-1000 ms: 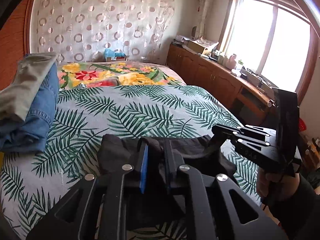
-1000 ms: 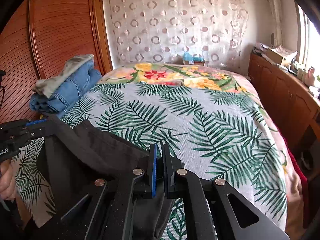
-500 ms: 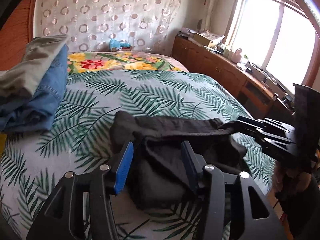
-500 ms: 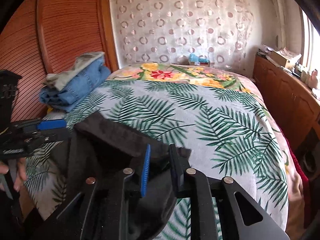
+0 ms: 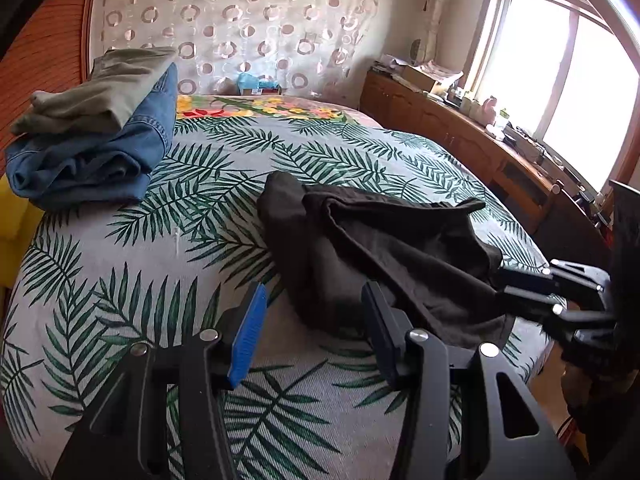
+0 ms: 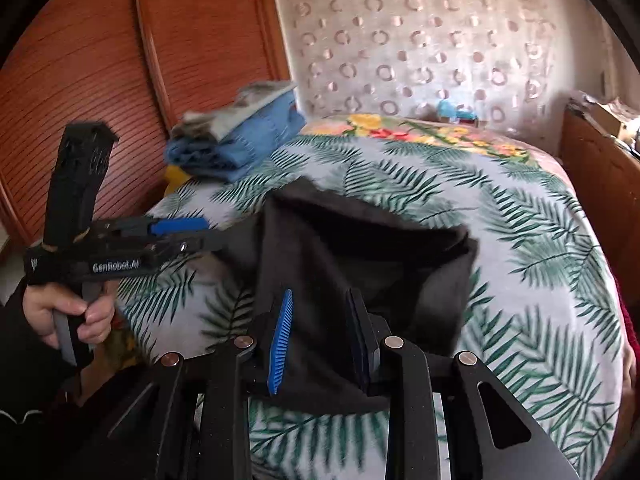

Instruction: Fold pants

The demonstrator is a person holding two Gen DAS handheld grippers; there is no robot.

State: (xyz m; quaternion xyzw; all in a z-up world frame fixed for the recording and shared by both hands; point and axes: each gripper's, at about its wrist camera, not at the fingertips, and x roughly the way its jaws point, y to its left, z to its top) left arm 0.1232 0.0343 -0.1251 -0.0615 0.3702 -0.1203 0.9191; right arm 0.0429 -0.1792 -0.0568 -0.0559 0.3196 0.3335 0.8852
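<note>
Black pants [image 5: 384,256] lie crumpled on the leaf-print bedspread [image 5: 132,276] ahead of our left gripper [image 5: 314,320], whose jaws have just been opening and stand apart, only their right finger at the cloth's near edge. Our right gripper [image 6: 320,336] (its jaws also just opening) has cloth between its parted fingers; we cannot tell whether the pads press it.
</note>
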